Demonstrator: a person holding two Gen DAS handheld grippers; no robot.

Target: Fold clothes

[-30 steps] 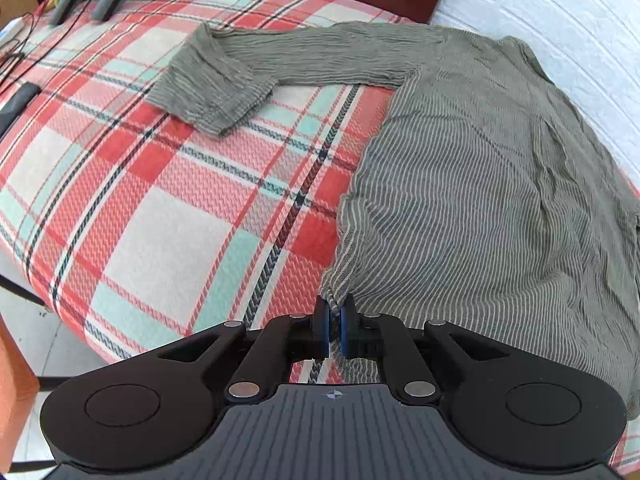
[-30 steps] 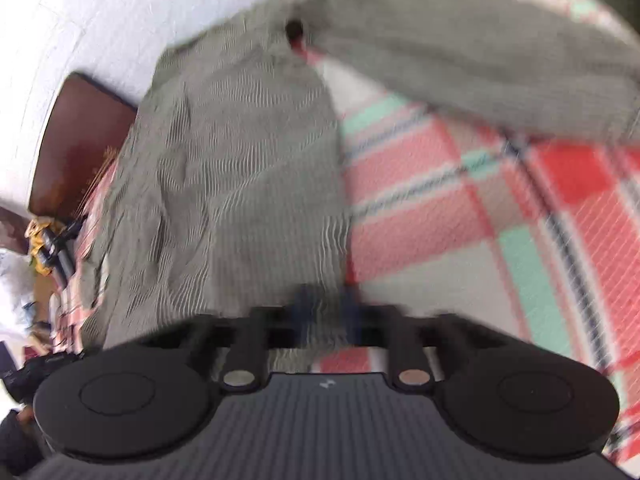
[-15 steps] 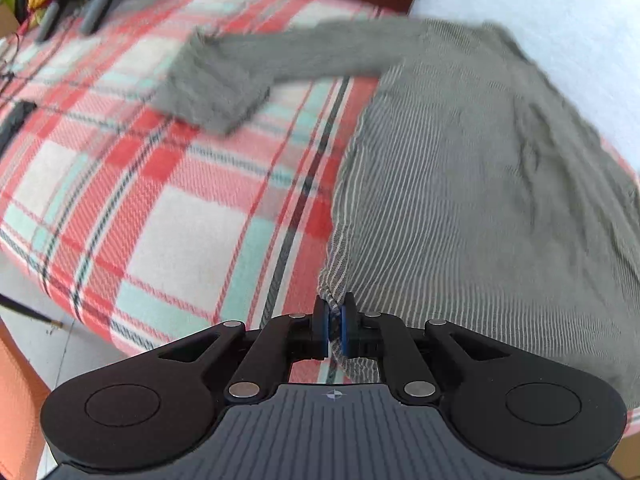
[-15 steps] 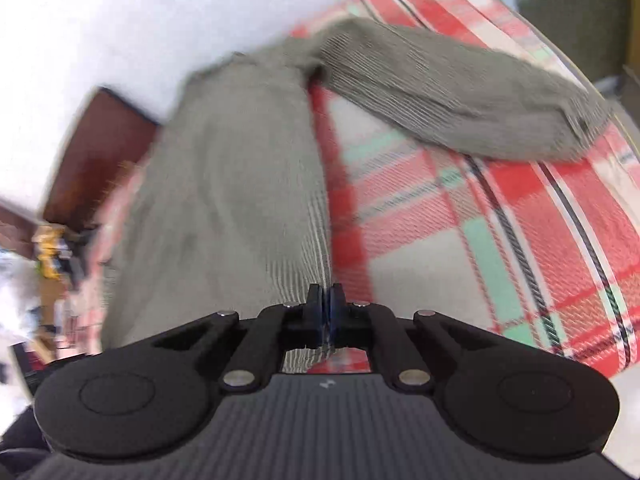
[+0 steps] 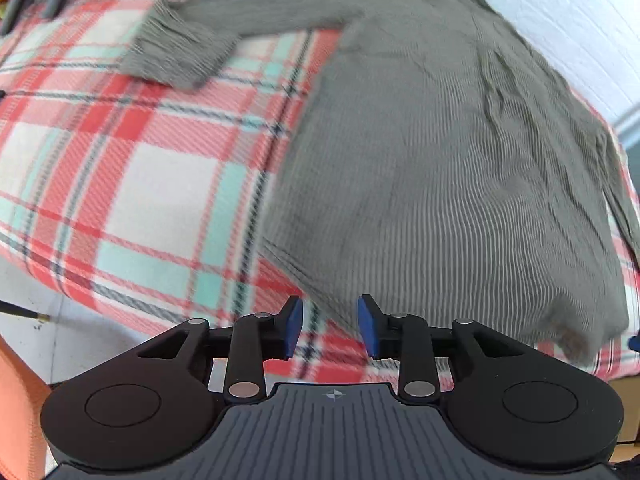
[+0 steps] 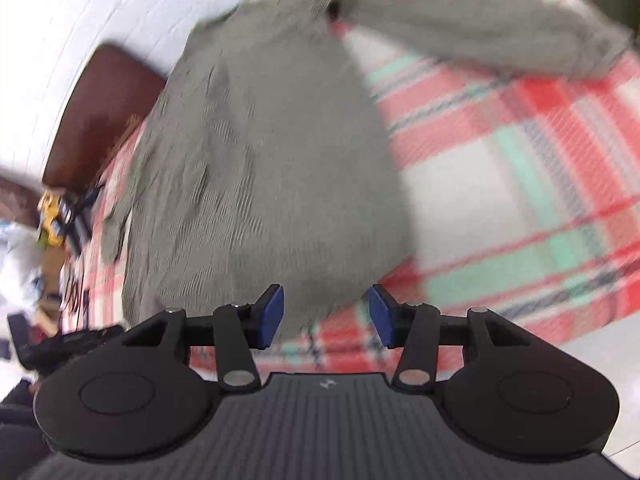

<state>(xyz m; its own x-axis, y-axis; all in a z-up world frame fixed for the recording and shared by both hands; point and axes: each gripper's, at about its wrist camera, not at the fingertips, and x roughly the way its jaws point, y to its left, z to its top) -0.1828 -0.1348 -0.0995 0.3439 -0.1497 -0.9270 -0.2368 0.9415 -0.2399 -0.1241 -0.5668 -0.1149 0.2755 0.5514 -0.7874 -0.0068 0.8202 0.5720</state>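
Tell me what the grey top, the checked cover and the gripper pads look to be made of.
Grey top: soft ribbed knit, matte; fine lines and wrinkles show.
Checked cover: woven cloth, probably cotton or fleece; twill-like texture.
Left gripper pads: blue, likely rubber, smooth.

A bed covered by a red, white and mint plaid blanket point(image 5: 132, 184) stands against a white brick wall point(image 5: 560, 20). A dark brown wooden headboard point(image 6: 100, 108) rises at the bed's far edge. Pale tiled floor point(image 5: 80, 332) shows below the bed's near edge, in bright daylight.
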